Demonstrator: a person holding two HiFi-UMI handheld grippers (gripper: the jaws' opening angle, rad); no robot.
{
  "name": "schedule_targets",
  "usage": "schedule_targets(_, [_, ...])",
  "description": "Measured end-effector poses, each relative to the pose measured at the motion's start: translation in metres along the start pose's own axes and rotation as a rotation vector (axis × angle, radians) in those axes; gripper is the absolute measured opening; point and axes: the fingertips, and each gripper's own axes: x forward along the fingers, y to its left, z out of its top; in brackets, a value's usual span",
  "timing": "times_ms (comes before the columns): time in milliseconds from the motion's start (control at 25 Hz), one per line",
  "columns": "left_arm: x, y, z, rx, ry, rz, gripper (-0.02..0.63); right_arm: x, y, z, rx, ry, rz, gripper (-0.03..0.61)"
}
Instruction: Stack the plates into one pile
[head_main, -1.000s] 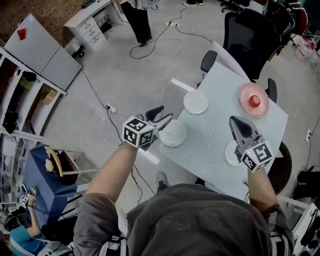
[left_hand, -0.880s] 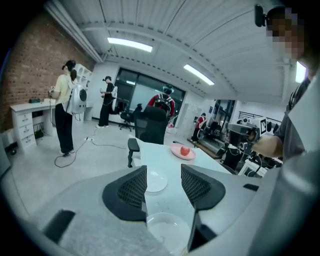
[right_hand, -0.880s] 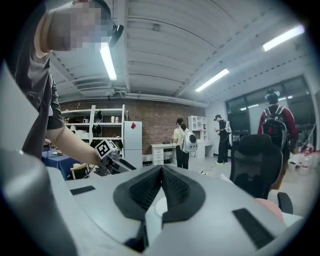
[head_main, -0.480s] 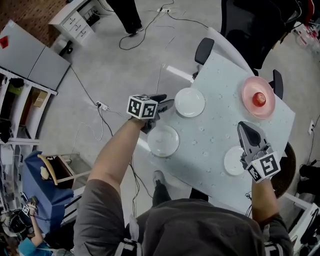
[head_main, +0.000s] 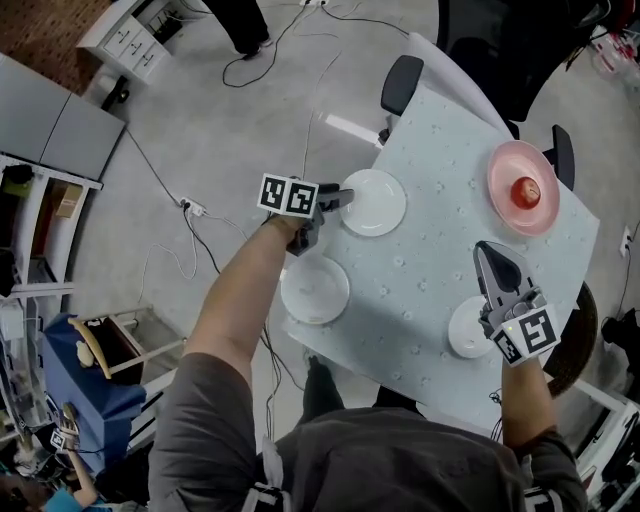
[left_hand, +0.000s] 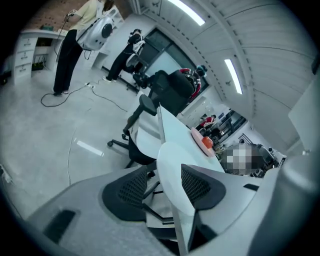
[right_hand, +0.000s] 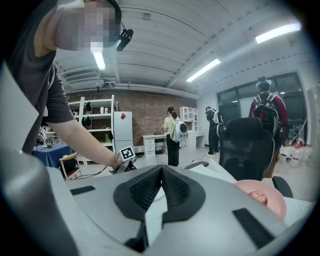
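Three white plates lie on the pale table (head_main: 430, 260): a far one (head_main: 375, 202), a near-left one (head_main: 315, 290), and a near-right one (head_main: 463, 330) partly hidden under my right gripper's body. My left gripper (head_main: 338, 199) is at the far plate's left rim. In the left gripper view that plate (left_hand: 170, 162) has its edge between the jaws of the left gripper (left_hand: 166, 171), which stand apart. My right gripper (head_main: 488, 252) hovers over the table's right side, shut and empty; its jaws meet at the tips of the right gripper (right_hand: 161, 171).
A pink plate (head_main: 522, 187) carrying a small red thing (head_main: 527, 190) sits at the far right corner. Black office chairs (head_main: 402, 82) stand at the table's far edge. Cables run over the floor (head_main: 200, 210) on the left. A person stands further off (right_hand: 174, 135).
My left gripper has moved from the near-left plate across to the far plate's rim. The right gripper has hardly moved.
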Motion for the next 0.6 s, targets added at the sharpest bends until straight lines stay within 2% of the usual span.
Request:
schedule_targets(160, [0.013, -0.001, -0.001, -0.020, 0.025, -0.018, 0.193, 0.003, -0.001, -0.005, 0.004, 0.011, -0.003, -0.008])
schedule_targets(200, [0.015, -0.001, -0.001, -0.015, 0.032, -0.012, 0.172, 0.003, -0.002, -0.006, 0.005, 0.014, -0.004, -0.006])
schedule_targets(240, [0.016, -0.001, -0.002, -0.008, 0.037, -0.003, 0.113, 0.002, -0.003, -0.007, 0.005, 0.016, -0.006, -0.008])
schedule_targets(320, [0.013, -0.003, 0.000, 0.007, 0.039, 0.009, 0.091, -0.001, -0.005, -0.007, 0.005, 0.017, -0.012, -0.008])
schedule_targets(600, [-0.020, -0.047, 0.026, 0.067, -0.042, -0.020, 0.017, -0.018, -0.010, 0.003, -0.018, 0.009, -0.048, -0.007])
